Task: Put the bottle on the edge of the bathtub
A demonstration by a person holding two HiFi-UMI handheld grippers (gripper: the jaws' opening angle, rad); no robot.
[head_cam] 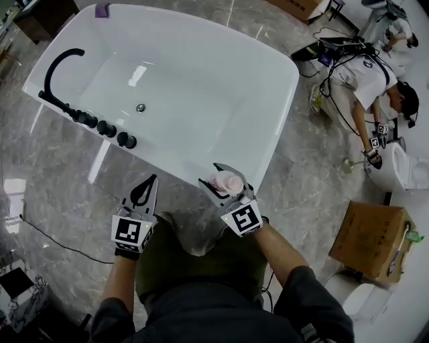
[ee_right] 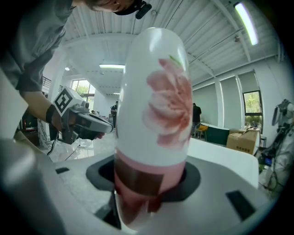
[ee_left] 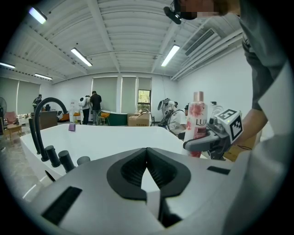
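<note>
A pink and white bottle (ee_right: pixel 154 114) with a flower print stands upright between the jaws of my right gripper (head_cam: pixel 224 182), which is shut on it. In the head view the bottle (head_cam: pixel 226 182) is seen from above, over the near rim of the white bathtub (head_cam: pixel 261 144). The left gripper view shows the bottle (ee_left: pixel 197 124) held upright beside the tub. My left gripper (head_cam: pixel 143 192) is shut with nothing in it, just left of the right one, near the tub's front rim. Whether the bottle's base touches the rim is hidden.
A black curved tap (head_cam: pixel 59 67) and several black knobs (head_cam: pixel 106 128) line the tub's left rim. A purple item (head_cam: pixel 101 10) sits on the far rim. A person (head_cam: pixel 369 80) crouches at the right near a toilet (head_cam: pixel 405 167). A cardboard box (head_cam: pixel 372 238) stands on the marble floor.
</note>
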